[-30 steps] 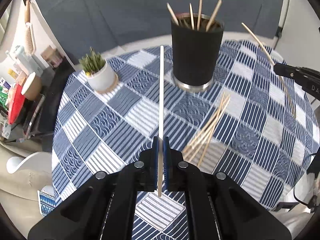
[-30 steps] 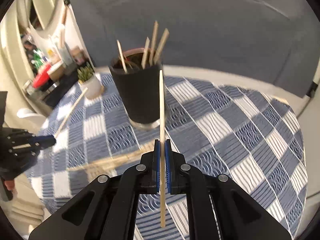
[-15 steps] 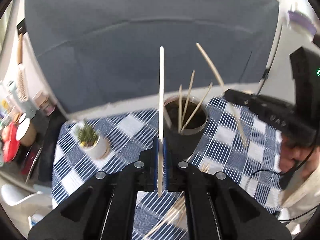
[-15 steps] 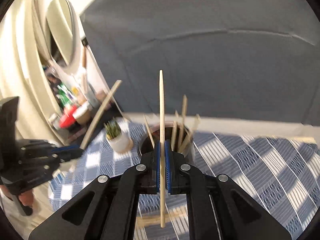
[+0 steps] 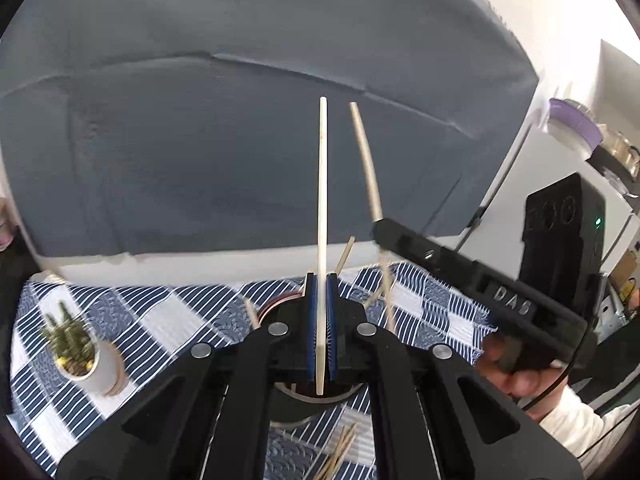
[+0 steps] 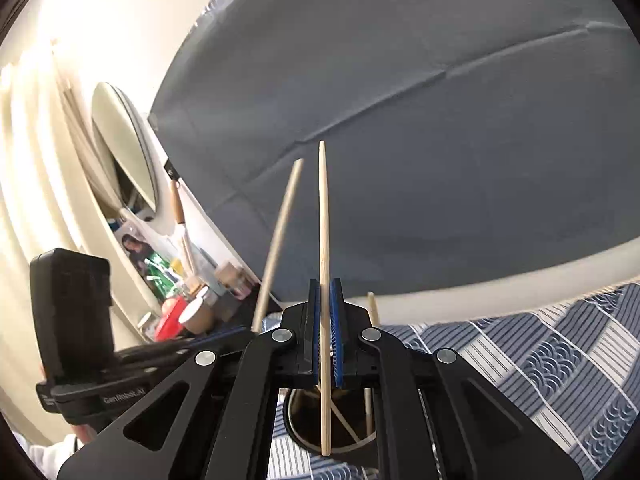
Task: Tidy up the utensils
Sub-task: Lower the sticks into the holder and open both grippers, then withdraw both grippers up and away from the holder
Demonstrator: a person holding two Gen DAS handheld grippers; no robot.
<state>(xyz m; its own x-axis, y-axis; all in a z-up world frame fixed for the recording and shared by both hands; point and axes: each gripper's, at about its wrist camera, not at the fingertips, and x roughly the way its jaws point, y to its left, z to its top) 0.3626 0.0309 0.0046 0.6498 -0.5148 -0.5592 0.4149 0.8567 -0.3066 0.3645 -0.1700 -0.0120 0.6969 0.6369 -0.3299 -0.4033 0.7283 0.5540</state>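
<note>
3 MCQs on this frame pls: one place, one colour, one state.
1. Where is the holder cup relative to the right gripper?
A. right under its fingers
B. far off at the table's edge
C. out of view
2. What colour is the tablecloth?
A. red
B. blue and white
C. plain green
3. What is the left gripper doing?
A. open, empty
B. shut on a chopstick
C. shut on a spoon

Key: 1 A, the cup's mouth shows below the fingers; 2 B, striped checks; 3 B, the stick is pinched between blue pads.
</note>
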